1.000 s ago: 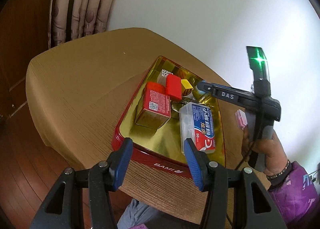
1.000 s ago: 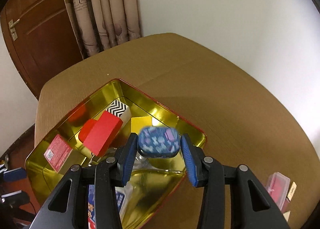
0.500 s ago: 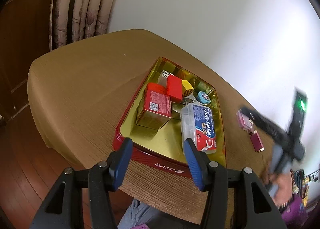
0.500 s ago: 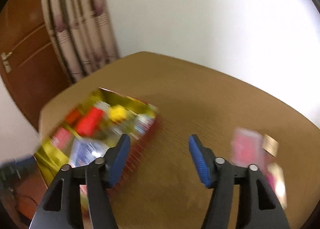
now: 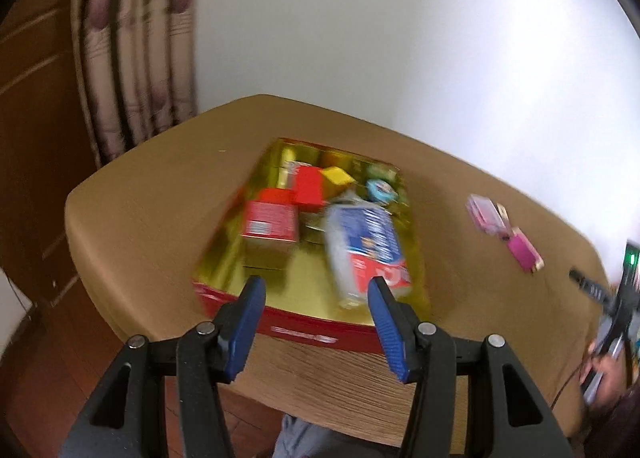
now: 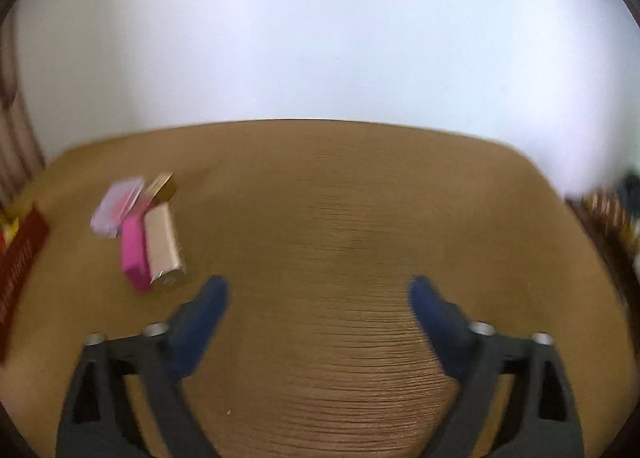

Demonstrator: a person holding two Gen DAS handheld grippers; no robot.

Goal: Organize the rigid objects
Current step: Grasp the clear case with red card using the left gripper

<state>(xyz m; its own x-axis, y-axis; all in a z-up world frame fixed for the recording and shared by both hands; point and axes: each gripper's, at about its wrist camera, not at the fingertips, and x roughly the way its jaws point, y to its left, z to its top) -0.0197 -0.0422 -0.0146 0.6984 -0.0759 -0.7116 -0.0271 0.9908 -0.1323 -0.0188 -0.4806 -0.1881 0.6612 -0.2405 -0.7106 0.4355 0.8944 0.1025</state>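
A red tin tray with a gold inside (image 5: 304,332) sits on the brown table and holds red boxes (image 5: 270,218), a yellow block (image 5: 338,176), a small round blue tin (image 5: 380,190) and a blue-and-white box (image 5: 368,246). My left gripper (image 5: 316,290) is open and empty above the tray's near rim. My right gripper (image 6: 318,292) is open and empty over bare table. A pink box (image 6: 134,250), a beige-gold box (image 6: 164,246) and a clear pink case (image 6: 118,204) lie to its left; the case also shows in the left wrist view (image 5: 486,214).
The tray's red side (image 6: 18,258) shows at the left edge of the right wrist view. A white wall stands behind the table. Curtains (image 5: 132,58) and a wooden door are at the far left. Cluttered items (image 6: 612,210) sit past the table's right edge.
My right gripper let go of the round blue tin in the tray, opened, and swung right toward the pink and gold boxes. My left gripper shifted, staying open.
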